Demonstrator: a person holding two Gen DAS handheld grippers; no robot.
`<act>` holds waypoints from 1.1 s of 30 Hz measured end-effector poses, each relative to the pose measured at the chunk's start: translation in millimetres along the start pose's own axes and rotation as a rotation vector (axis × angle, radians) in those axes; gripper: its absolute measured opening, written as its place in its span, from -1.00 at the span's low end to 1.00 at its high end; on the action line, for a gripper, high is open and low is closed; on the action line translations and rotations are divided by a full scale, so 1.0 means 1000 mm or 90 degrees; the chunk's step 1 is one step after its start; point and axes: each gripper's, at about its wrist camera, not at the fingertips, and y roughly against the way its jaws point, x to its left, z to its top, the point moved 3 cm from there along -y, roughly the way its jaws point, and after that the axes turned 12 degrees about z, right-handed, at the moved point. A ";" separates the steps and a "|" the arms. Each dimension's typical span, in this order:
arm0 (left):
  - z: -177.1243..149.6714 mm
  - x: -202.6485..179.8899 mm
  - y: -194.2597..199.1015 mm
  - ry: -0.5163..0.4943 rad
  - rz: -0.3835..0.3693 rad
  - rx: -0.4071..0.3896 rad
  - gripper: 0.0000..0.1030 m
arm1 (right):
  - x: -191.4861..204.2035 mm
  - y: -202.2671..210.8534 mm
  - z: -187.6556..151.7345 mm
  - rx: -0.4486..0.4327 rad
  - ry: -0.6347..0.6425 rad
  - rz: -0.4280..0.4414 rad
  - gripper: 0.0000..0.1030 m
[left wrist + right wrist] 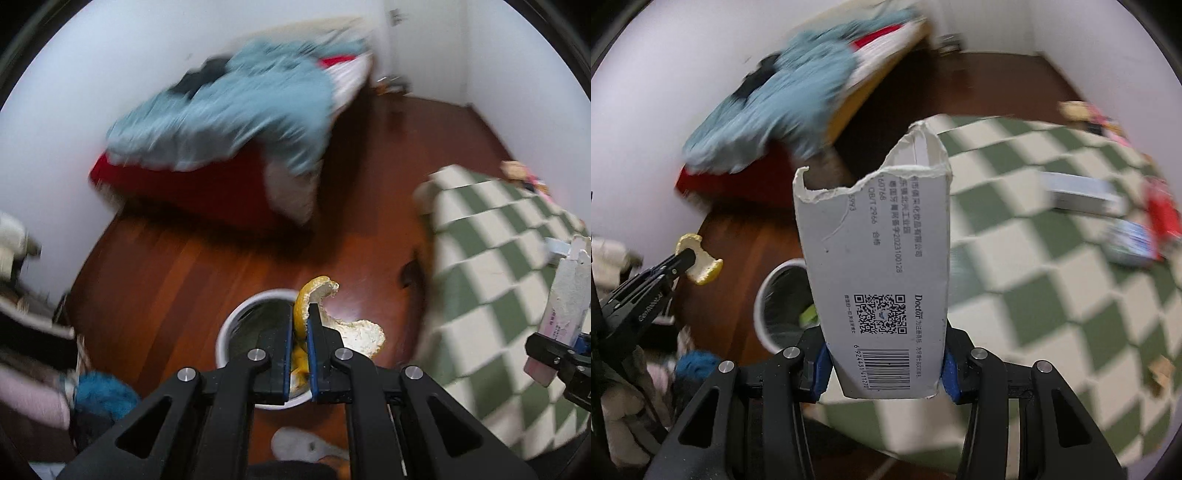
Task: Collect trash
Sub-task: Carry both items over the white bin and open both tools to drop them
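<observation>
Gripping peel [332,314], torn carton [882,266] above bin [236,325].

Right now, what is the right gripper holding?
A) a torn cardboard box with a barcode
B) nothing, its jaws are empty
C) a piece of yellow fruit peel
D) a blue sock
A: the right gripper is clamped on the torn cardboard box, barcode and QR code facing the camera, while the fruit peel sits in the left gripper over the white bin.
</observation>
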 end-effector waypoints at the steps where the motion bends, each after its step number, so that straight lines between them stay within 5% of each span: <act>1: -0.006 0.014 -0.022 0.014 0.006 0.027 -0.91 | 0.009 -0.017 0.002 0.015 0.006 0.007 -0.04; 10: -0.075 0.065 -0.189 0.127 -0.036 0.277 -0.91 | 0.067 -0.237 0.015 0.227 0.052 0.033 -0.04; 19: -0.101 0.061 -0.251 0.175 -0.076 0.375 -0.74 | 0.064 -0.355 0.024 0.336 0.091 0.013 -0.04; 21: -0.100 0.066 -0.252 0.182 -0.068 0.372 -0.27 | 0.065 -0.369 0.027 0.352 0.095 0.013 0.00; 22: -0.098 0.068 -0.252 0.184 -0.064 0.371 0.40 | 0.068 -0.375 0.026 0.360 0.099 0.006 0.01; 23: -0.098 0.071 -0.251 0.187 -0.059 0.367 0.83 | 0.068 -0.379 0.027 0.362 0.102 -0.001 0.14; 24: -0.097 0.073 -0.250 0.190 -0.055 0.364 0.86 | 0.067 -0.380 0.027 0.361 0.101 -0.001 0.50; 26: -0.097 0.081 -0.249 0.193 -0.042 0.363 0.86 | 0.068 -0.376 0.028 0.350 0.101 -0.006 0.78; 33: -0.096 0.089 -0.234 0.167 0.013 0.325 0.86 | 0.070 -0.351 0.021 0.313 0.147 -0.078 0.96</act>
